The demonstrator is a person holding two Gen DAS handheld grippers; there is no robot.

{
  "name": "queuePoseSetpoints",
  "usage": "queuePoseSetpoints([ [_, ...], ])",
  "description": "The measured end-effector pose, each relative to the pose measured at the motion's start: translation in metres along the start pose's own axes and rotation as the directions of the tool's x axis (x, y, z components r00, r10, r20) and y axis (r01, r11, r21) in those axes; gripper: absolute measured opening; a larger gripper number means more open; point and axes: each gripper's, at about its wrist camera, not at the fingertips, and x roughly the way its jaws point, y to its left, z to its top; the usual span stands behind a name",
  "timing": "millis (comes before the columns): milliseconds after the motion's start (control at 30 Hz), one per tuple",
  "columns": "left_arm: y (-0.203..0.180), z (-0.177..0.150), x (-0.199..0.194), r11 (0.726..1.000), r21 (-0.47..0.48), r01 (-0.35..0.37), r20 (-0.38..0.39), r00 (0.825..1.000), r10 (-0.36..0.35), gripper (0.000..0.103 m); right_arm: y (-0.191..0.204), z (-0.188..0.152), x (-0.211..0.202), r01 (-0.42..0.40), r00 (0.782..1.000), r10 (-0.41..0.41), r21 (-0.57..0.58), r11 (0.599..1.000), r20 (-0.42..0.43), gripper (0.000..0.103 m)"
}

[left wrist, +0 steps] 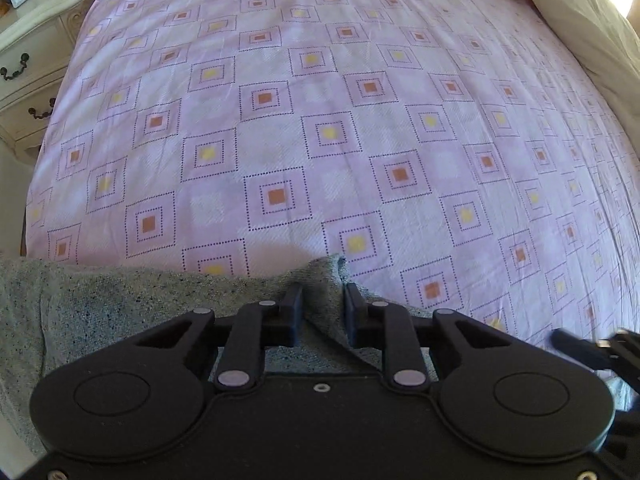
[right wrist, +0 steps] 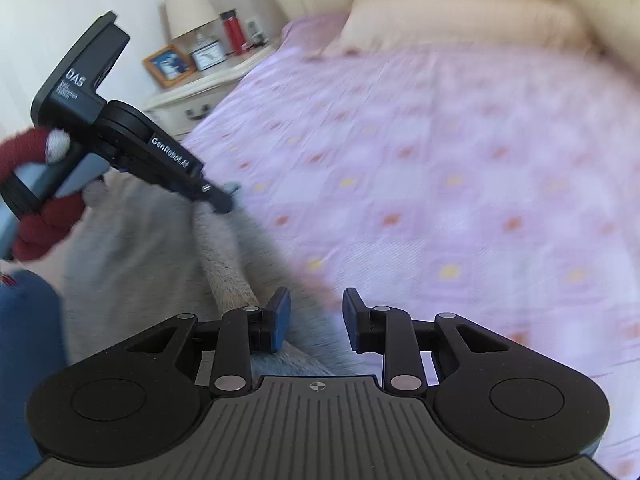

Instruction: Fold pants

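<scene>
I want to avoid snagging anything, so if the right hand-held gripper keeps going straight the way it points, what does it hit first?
Most likely the grey pants lying just ahead, below the open fingers of the right hand-held gripper; beyond them, the pink bedsheet. The frame is blurred, so depth is uncertain.

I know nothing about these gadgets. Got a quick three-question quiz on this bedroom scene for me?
1. True or false: the grey speckled knit pants leave most of the pink square-patterned bedsheet uncovered.
2. Whose jaws pinch the pants: the left gripper or the right gripper?
3. Fill in: the bottle on the cream nightstand is ___.
Key: 1 true; 2 left gripper; 3 red.
</scene>
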Motion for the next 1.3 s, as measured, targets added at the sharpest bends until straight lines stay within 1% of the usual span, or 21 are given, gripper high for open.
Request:
queuePoseSetpoints([
  [33,-0.001,0.002,0.001,1.0,-0.001,0.003,0.001,1.0,-0.003,0.031,0.001,0.0,0.005,-0.018,0.999,0.018,0.003,1.0,-0.03,0.029],
  [67,0.001,0.002,0.001,1.0,-0.003,0.004,0.001,1.0,-0.004,0.032,0.008,-0.003,0.006,-0.005,0.999,0.004,-0.021,1.0,-0.043,0.029],
  [133,0.003,0.003,0.002,1.0,-0.009,0.01,0.0,1.0,-0.01,0.032,0.02,-0.005,0.006,0.039,0.999,-0.043,-0.113,0.993,-0.033,0.004],
  [200,0.006,0.005,0.001,0.999,-0.031,0.025,-0.003,1.0,-0.025,0.031,0.027,-0.004,0.004,0.116,0.993,-0.117,-0.182,0.977,0.005,0.005],
  [333,0.014,0.028,-0.004,0.993,-0.104,0.049,0.047,0.998,-0.044,0.03,0.026,-0.005,0.014,0.179,0.984,-0.178,-0.133,0.975,0.016,0.008],
  [367,0.018,0.034,-0.006,0.989,-0.132,0.072,0.05,0.997,-0.066,0.03,0.028,-0.006,0.009,0.2,0.98,-0.196,-0.127,0.972,0.041,0.016],
  [433,0.028,0.038,-0.017,0.975,-0.18,0.129,0.077,0.99,-0.117,0.03,0.031,-0.006,-0.006,0.251,0.961,-0.239,-0.075,0.965,0.138,0.016],
  [500,0.036,0.033,-0.031,0.974,-0.182,0.132,0.115,0.987,-0.112,0.03,0.041,-0.006,-0.026,0.247,0.942,-0.229,-0.042,0.968,0.245,0.016],
  [567,0.044,0.021,-0.043,0.98,-0.17,0.101,0.145,0.986,-0.077,0.03,0.057,-0.005,-0.034,0.159,0.947,-0.131,-0.071,0.985,0.294,0.016],
  [633,0.056,0.006,-0.049,0.976,-0.195,0.095,0.154,0.986,-0.065,0.03,0.077,-0.003,-0.027,0.076,0.961,-0.04,-0.125,0.989,0.274,0.016],
  [667,0.063,-0.002,-0.049,0.969,-0.226,0.104,0.147,0.986,-0.072,0.031,0.085,-0.001,-0.02,0.051,0.97,-0.014,-0.15,0.987,0.241,0.016],
  [767,0.08,-0.024,-0.036,0.945,-0.3,0.13,0.086,0.99,-0.109,0.032,0.098,0.004,0.018,0.032,0.989,-0.001,-0.2,0.979,0.151,0.016],
  [867,0.088,-0.043,-0.017,0.942,-0.325,0.085,0.003,0.996,-0.089,0.031,0.082,0.016,0.06,0.122,0.99,-0.111,-0.14,0.983,0.088,0.015],
  [900,0.091,-0.049,-0.013,0.94,-0.332,0.085,-0.001,0.996,-0.09,0.032,0.072,0.021,0.071,0.166,0.984,-0.158,-0.103,0.981,0.084,0.015],
  [933,0.093,-0.054,-0.015,0.939,-0.329,0.101,0.024,0.995,-0.098,0.035,0.063,0.025,0.075,0.185,0.978,-0.177,-0.064,0.981,0.112,0.015],
  [967,0.095,-0.057,-0.016,0.942,-0.32,0.101,0.026,0.995,-0.098,0.035,0.057,0.03,0.076,0.232,0.966,-0.228,-0.019,0.972,0.124,0.016],
  [1000,0.095,-0.058,-0.018,0.945,-0.311,0.098,0.023,0.995,-0.096,0.035,0.053,0.032,0.074,0.257,0.959,-0.258,0.019,0.966,0.12,0.016],
  [1067,0.097,-0.061,-0.02,0.95,-0.297,0.095,0.025,0.996,-0.091,0.035,0.052,0.032,0.058,0.222,0.962,-0.229,0.062,0.973,0.151,0.016],
  [1133,0.095,-0.062,-0.025,0.956,-0.279,0.086,0.024,0.996,-0.083,0.033,0.063,0.023,0.038,0.206,0.961,-0.211,0.05,0.977,0.18,0.016],
  [1233,0.085,-0.065,-0.038,0.973,-0.221,0.067,0.068,0.996,-0.053,0.032,0.075,0.0,0.008,0.266,0.944,-0.262,0.007,0.964,0.199,0.016],
  [1300,0.073,-0.067,-0.045,0.982,-0.173,0.081,0.11,0.992,-0.062,0.033,0.073,-0.018,-0.013,0.316,0.931,-0.313,0.015,0.949,0.187,0.016],
])
